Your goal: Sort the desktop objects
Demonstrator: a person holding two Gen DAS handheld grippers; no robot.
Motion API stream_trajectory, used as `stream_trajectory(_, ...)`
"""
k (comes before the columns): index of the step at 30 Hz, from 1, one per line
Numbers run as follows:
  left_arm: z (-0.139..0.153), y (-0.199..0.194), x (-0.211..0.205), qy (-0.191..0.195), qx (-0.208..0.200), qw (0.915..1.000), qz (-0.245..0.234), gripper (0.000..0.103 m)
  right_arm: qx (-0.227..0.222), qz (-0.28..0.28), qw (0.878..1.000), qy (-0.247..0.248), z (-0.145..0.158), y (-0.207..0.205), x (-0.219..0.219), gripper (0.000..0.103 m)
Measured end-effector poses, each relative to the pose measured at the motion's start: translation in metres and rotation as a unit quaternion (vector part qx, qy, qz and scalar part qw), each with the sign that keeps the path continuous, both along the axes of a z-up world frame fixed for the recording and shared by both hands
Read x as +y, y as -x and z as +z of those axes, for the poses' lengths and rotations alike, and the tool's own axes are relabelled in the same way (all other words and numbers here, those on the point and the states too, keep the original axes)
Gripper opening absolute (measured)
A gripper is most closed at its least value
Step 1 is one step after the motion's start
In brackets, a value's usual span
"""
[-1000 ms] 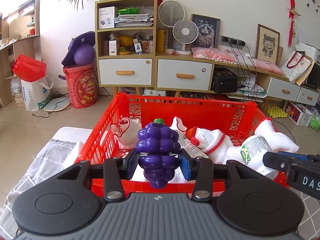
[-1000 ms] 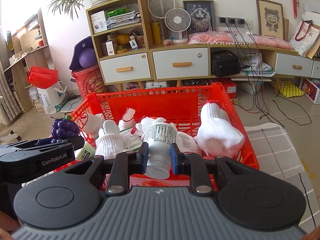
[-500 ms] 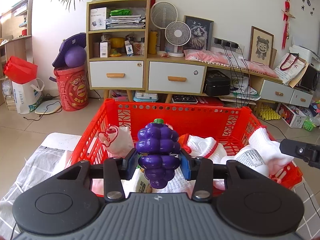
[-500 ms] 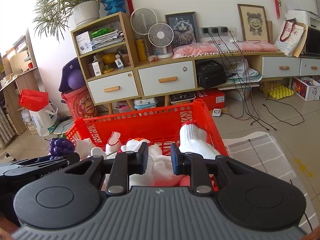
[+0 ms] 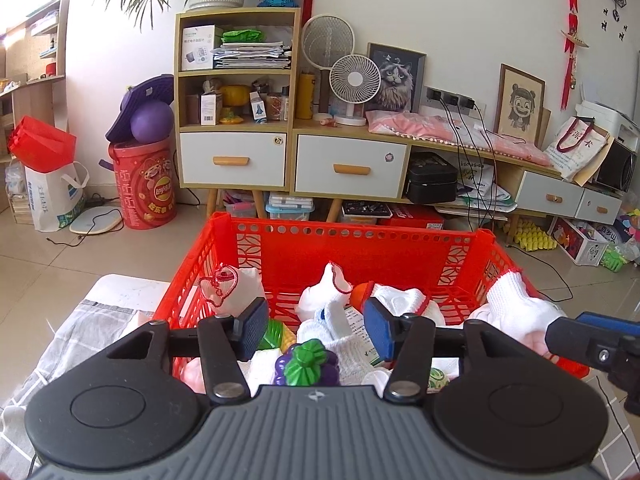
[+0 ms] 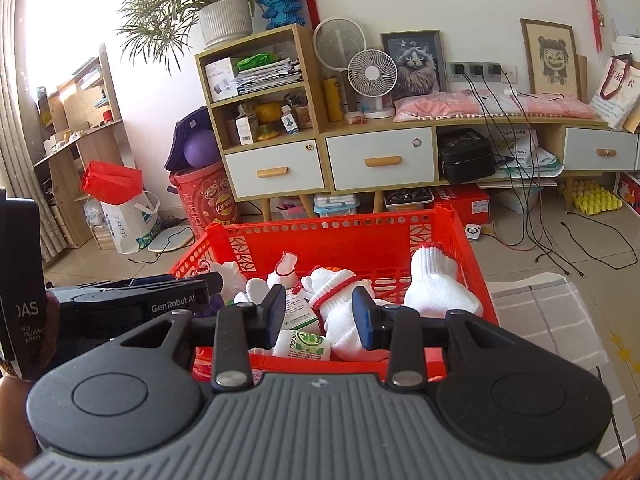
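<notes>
Grapes (image 5: 306,364) dropped from left gripper (image 5: 316,326) into red basket (image 5: 360,240), now at 6 o'clock below its spread, empty jaws. Right gripper (image 6: 320,316) released too, bottle (image 6: 302,345) binned. Drop done; next: retract, find next item.

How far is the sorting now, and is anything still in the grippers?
Done: the toy grapes, the white bottle and several white gloves lie in the red basket. In hand: nothing; the left gripper and right gripper are both open above it. Left: these views show no loose item outside the basket, so I cannot tell.
</notes>
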State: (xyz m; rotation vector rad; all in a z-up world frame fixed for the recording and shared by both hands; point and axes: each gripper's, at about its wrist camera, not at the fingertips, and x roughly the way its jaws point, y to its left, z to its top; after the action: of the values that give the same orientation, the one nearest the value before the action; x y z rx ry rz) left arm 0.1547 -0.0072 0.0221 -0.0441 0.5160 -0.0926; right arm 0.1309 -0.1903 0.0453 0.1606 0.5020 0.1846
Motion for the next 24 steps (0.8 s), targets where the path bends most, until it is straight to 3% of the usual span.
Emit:
stream_trajectory(7,0.001,0.000,0.001,0.002,0.010,0.9999,0.003,0.065,-0.002,0.001,1.000,0.001,0.003,0.005,-0.001,0.036)
stream_trajectory(11,0.002,0.005,0.001,-0.012,0.014,0.9997,0.013,0.080,0.000,0.006,1.000,0.006,0.003,0.008,0.000,0.036)
stream_trajectory(17,0.003,0.017,0.003,-0.019,0.027,0.9994,0.010,0.091,0.001,0.011,1.000,0.009,0.005,0.015,0.000,0.037)
stream_trajectory(24,0.004,0.046,0.005,-0.031,0.037,0.9986,0.019,0.096,0.000,0.015,1.000,0.008,0.007,0.026,-0.004,0.037)
